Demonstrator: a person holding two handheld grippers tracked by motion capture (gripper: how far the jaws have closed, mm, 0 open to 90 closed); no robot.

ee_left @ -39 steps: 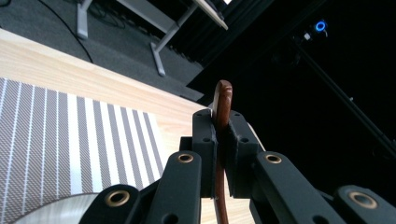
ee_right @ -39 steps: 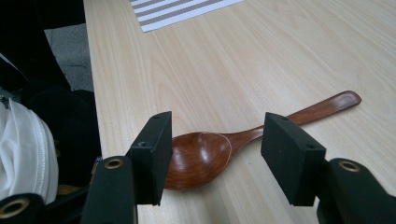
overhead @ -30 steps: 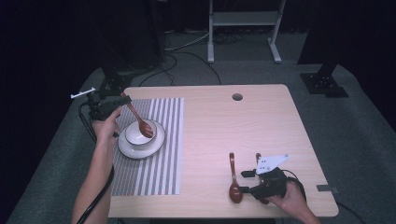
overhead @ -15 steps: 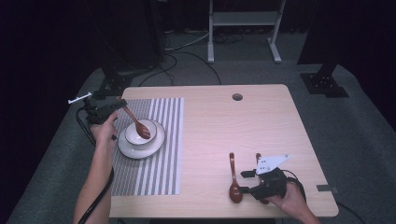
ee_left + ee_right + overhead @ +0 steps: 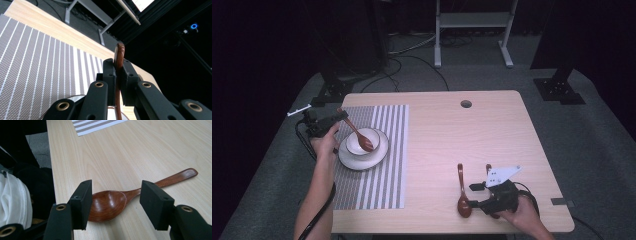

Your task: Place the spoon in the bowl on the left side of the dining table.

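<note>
My left gripper (image 5: 337,119) is shut on the handle of a dark wooden spoon (image 5: 359,136), which slants down with its bowl end inside a white bowl (image 5: 354,145) on a white plate (image 5: 377,155). In the left gripper view the handle (image 5: 119,53) sticks up between the closed pads of the left gripper (image 5: 118,67). A second wooden spoon (image 5: 460,190) lies flat near the table's front edge. My right gripper (image 5: 475,196) stands open, low over it. In the right gripper view the jaws of the right gripper (image 5: 115,197) straddle that spoon's (image 5: 110,203) bowl end without pressing on it.
The plate sits on a grey-and-white striped placemat (image 5: 382,185) on the left half of the light wooden table (image 5: 472,140). A round cable hole (image 5: 466,104) is near the far edge. A metal stand (image 5: 472,30) and cables are on the floor beyond.
My left gripper has sunk a little with its spoon, bringing the spoon's bowl end lower into the white bowl. The right gripper and the second spoon have stayed put.
</note>
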